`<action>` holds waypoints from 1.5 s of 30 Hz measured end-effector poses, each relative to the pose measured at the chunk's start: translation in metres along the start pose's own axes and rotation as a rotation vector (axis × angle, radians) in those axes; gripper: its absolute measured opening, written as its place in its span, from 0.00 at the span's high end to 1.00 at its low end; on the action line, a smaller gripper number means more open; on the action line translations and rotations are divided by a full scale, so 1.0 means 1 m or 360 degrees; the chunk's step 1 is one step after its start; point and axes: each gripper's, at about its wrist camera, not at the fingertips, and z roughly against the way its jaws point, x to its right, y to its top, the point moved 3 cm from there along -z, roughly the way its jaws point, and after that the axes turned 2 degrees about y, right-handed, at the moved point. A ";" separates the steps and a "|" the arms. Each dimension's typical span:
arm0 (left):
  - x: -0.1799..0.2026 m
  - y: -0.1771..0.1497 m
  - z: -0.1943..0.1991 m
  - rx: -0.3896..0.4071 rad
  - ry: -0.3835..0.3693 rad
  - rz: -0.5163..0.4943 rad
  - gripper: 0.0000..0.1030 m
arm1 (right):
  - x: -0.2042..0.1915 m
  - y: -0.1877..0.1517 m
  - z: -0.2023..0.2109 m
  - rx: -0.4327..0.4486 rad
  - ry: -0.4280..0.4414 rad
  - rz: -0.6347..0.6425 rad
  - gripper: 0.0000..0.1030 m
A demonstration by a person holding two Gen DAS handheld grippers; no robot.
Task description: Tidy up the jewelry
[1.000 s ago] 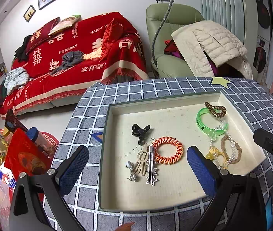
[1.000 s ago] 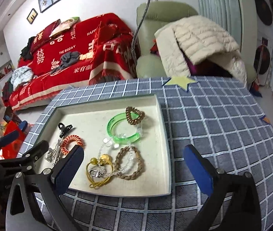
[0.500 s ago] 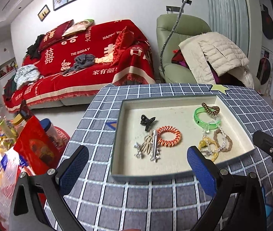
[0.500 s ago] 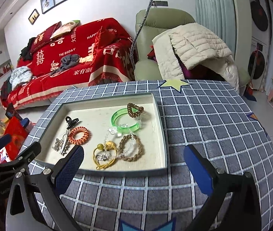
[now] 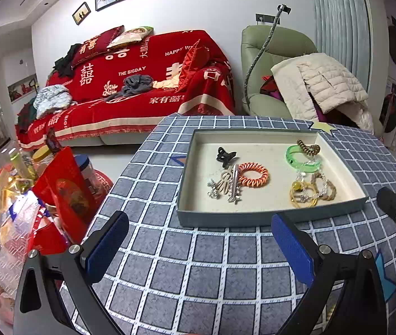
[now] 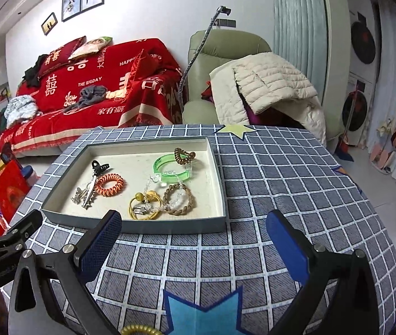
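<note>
You've pulled both claws back; tray (image 6: 170, 227) now sits ahead of left gripper (image 5: 198, 248) and right gripper (image 6: 195, 247), both released, 0 items held—sorting looks finished.

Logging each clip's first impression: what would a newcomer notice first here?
Probably the shallow tray on the blue checked tablecloth, with hair ties and clips on its left and bracelets, including a green bangle, on its right. Behind it, a bright red sofa throw dominates. Both claws, left and right, hang open and empty nearer the camera than the tray.
</note>
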 end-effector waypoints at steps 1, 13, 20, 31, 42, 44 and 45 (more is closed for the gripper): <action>0.000 -0.002 0.001 -0.0006 -0.0006 0.0008 0.00 | 0.000 0.000 0.002 0.0004 -0.0005 -0.0001 0.00; -0.001 -0.006 0.007 -0.0009 -0.0008 0.0008 0.00 | 0.001 -0.002 0.015 0.0032 -0.0018 -0.0016 0.00; -0.002 -0.005 0.009 -0.0009 -0.0010 -0.0001 0.00 | -0.001 0.000 0.017 0.0032 -0.0013 -0.0017 0.00; 0.000 -0.004 0.010 -0.0004 -0.0013 -0.0007 0.00 | -0.002 0.002 0.019 0.0043 -0.0008 -0.0015 0.00; 0.001 -0.005 0.010 -0.0004 -0.0014 -0.0009 0.00 | -0.002 0.002 0.019 0.0041 -0.0006 -0.0011 0.00; 0.001 -0.005 0.010 -0.0005 -0.0016 -0.0009 0.00 | -0.002 0.002 0.019 0.0043 -0.0006 -0.0013 0.00; 0.001 -0.005 0.010 -0.0004 -0.0017 -0.0011 0.00 | -0.002 0.003 0.019 0.0043 -0.0005 -0.0014 0.00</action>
